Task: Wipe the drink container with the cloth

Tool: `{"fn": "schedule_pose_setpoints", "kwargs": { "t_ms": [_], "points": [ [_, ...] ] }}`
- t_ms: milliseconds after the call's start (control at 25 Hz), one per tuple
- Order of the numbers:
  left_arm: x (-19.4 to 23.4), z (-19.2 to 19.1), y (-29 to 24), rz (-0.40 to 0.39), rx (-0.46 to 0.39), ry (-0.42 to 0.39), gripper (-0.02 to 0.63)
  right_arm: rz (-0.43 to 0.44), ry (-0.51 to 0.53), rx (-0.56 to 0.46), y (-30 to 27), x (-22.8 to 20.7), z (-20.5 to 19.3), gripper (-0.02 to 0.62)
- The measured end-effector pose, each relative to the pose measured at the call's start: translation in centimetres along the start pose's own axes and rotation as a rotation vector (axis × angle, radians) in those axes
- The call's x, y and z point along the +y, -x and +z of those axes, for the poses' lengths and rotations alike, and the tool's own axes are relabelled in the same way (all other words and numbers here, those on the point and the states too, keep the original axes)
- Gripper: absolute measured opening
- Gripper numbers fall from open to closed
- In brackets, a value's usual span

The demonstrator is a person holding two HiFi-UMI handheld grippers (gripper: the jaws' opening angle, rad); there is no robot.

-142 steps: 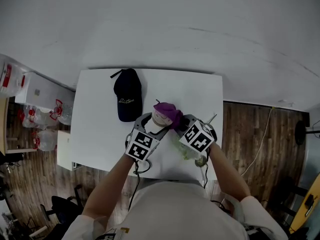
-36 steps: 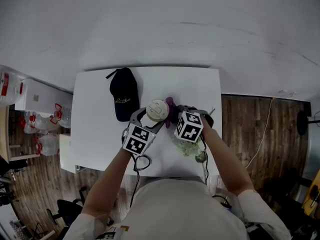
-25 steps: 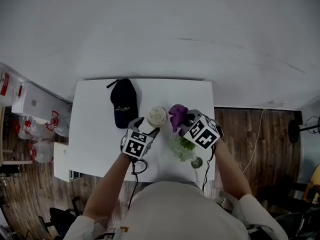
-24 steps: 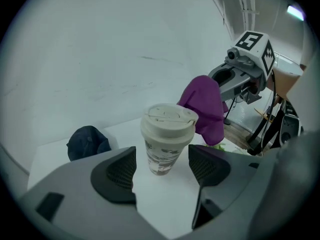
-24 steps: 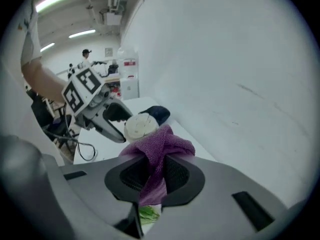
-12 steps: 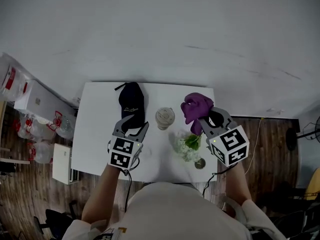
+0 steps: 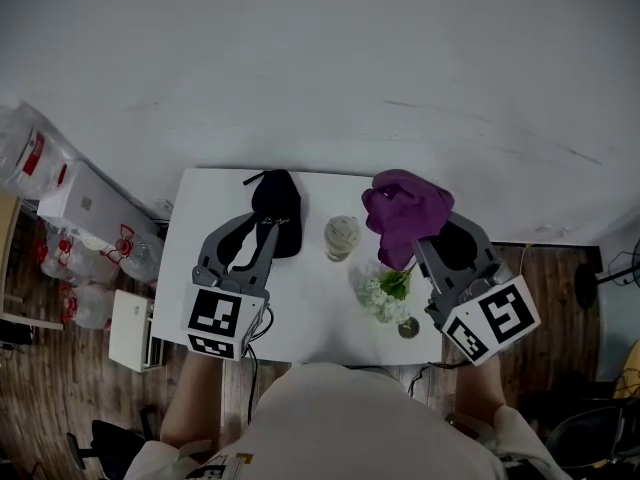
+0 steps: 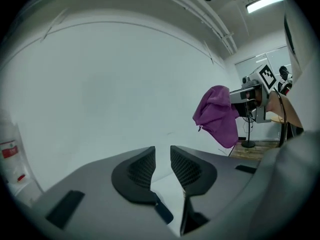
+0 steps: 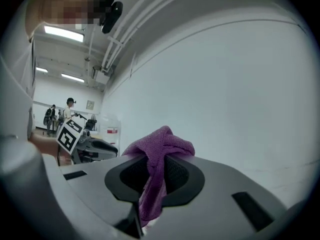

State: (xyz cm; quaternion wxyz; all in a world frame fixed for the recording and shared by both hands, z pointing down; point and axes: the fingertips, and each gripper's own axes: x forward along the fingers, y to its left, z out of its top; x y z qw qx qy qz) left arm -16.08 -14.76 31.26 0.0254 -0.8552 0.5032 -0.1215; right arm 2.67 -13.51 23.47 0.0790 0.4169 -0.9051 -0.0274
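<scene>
White desk [image 7: 310,303] below. Left gripper [image 8: 162,156] above desk's left side, closing, narrow gap, nothing between jaws. Right gripper [image 9: 156,166] above right side, pinching purple cloth [image 7: 402,213], bunched over jaws. Black cap [image 7: 278,223] on desk's far side. White flowers [image 7: 383,293] near right front. Cup [image 7: 342,236] upright mid-desk, just right of cap, behind flowers, no gripper on it.
</scene>
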Motion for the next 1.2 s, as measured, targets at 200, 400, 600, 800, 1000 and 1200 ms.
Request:
{"fn": "schedule_pose_setpoints", "kwargs": {
  "t_ms": [200, 400, 600, 800, 1000, 1200],
  "points": [
    [0.5, 3.2, 2.9, 0.008, -0.057, -0.07, 0.072, 0.046, 0.0, -0.096, 1.5, 2.5, 3.7, 0.077],
    [0.9, 5.1, 6.1, 0.031, -0.123, -0.049, 0.051, 0.072, 0.012, -0.141, 2.1, 5.5, 5.2, 0.077],
    [1.6, 4.9, 9.4, 0.05, -0.151, -0.012, 0.044, 0.079, 0.025, -0.141, 1.7, 8.4, 4.9, 0.077],
    [1.1, 4.8, 10.1, 0.055, -0.115, -0.019, 0.044, 0.112, 0.053, -0.111, 1.7, 8.7, 4.9, 0.077],
    [0.4, 5.2, 10.4, 0.049, -0.112, -0.021, 0.044, 0.127, 0.075, -0.12, 1.8, 8.9, 5.4, 0.077],
    [0.6, 5.8, 11.0, 0.058, -0.128, 0.015, 0.044, 0.119, 0.072, -0.117, 1.9, 9.1, 5.5, 0.077]
  ]
}}
